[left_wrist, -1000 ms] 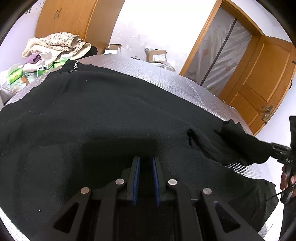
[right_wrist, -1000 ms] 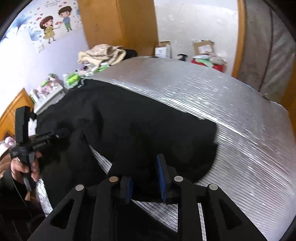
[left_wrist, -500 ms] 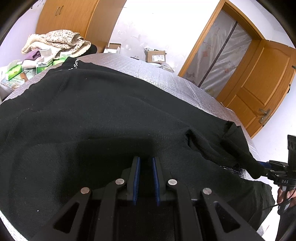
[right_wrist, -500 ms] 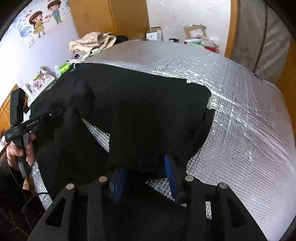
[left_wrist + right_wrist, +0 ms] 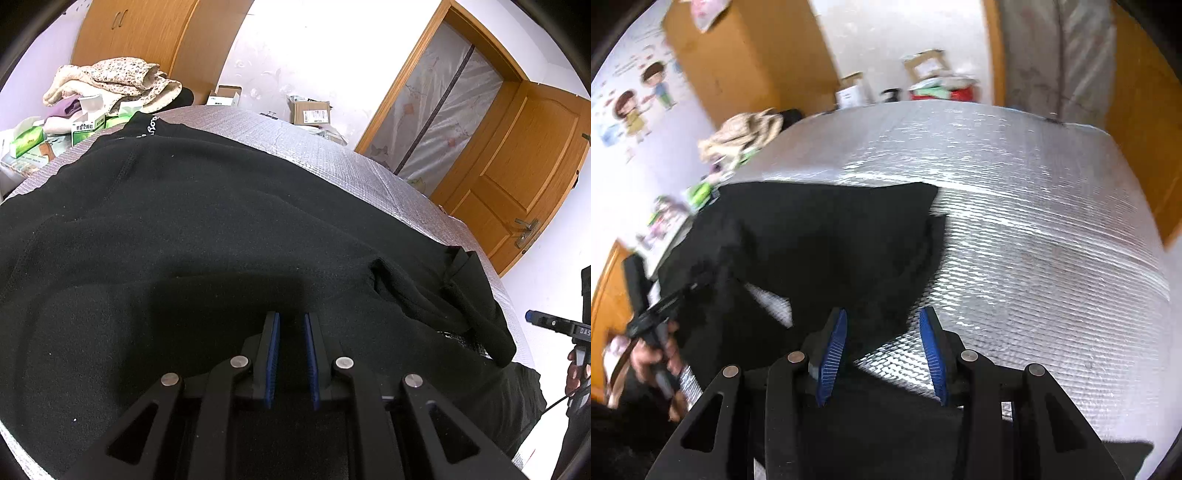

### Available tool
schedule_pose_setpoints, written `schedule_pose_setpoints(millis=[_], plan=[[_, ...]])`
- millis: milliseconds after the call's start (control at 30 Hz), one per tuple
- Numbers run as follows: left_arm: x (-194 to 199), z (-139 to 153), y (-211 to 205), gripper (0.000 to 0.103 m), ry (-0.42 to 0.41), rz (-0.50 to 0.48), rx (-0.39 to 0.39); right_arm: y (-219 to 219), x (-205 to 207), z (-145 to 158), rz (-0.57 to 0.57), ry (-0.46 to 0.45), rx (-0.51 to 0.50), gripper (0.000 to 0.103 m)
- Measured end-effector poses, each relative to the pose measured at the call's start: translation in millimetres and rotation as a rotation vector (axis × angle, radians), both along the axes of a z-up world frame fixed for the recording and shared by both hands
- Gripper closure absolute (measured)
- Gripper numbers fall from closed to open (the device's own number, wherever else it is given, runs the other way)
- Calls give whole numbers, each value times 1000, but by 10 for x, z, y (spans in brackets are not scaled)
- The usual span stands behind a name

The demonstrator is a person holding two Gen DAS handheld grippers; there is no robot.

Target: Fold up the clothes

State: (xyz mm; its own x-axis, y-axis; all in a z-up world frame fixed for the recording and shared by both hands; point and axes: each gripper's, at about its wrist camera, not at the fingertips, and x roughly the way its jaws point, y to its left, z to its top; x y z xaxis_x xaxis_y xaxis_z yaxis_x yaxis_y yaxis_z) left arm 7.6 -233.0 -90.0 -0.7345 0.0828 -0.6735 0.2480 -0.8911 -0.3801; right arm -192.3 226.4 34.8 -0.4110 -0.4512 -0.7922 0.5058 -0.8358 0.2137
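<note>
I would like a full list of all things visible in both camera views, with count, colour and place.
garment: one, black, spread on the table
table: one, silver quilted cover
heap of clothes: one, beige, far left corner
tissue packs: several, green and white, left edge
cardboard boxes: a few, brown, behind the table
door: one, orange wood, right
wall stickers: two cartoon children, left wall
left gripper: black with blue pads, closed on the garment
right gripper: black with blue pads, open

A black fleece garment (image 5: 207, 229) lies spread and rumpled across the near left of the silver-covered worktop (image 5: 1015, 221), its sleeve (image 5: 476, 310) bunched at the right edge.
</note>
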Motion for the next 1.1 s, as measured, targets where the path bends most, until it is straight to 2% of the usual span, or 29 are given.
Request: schedule_pose_setpoints(millis=[67,200,267,433,600,633,667,767,900,1100], plan=[[-4,4,10,89,-3,0,-6,-10,-41,24,10,10,-9,60],[2,5,14,89,-3,0,-8,104,-533,-179,-121,-41,-43,62],[5,2,13,89,-1,1,-4,150,-780,-321,-180,-82,-51,76],[-1,2,16,89,-3,1,-7,8,-1079,-567,-161,-150,-55,76],[-2,8,30,89,-7,1,-17,-47,-1160,-628,-161,-152,-72,78],[-3,8,33,89,-7,1,-17,-71,-1152,-625,-155,-141,-59,91],[-4,8,37,89,-7,1,-18,-96,-1145,-623,-149,-131,-47,98],[-11,10,47,89,-8,2,-20,-84,-1125,-584,-161,-90,-40,98],[-12,14,56,89,-8,3,-25,245,-1103,-389,-278,-8,-94,98],[-30,66,139,89,-16,5,-75,1187,-796,-122,-620,120,-86,98]])
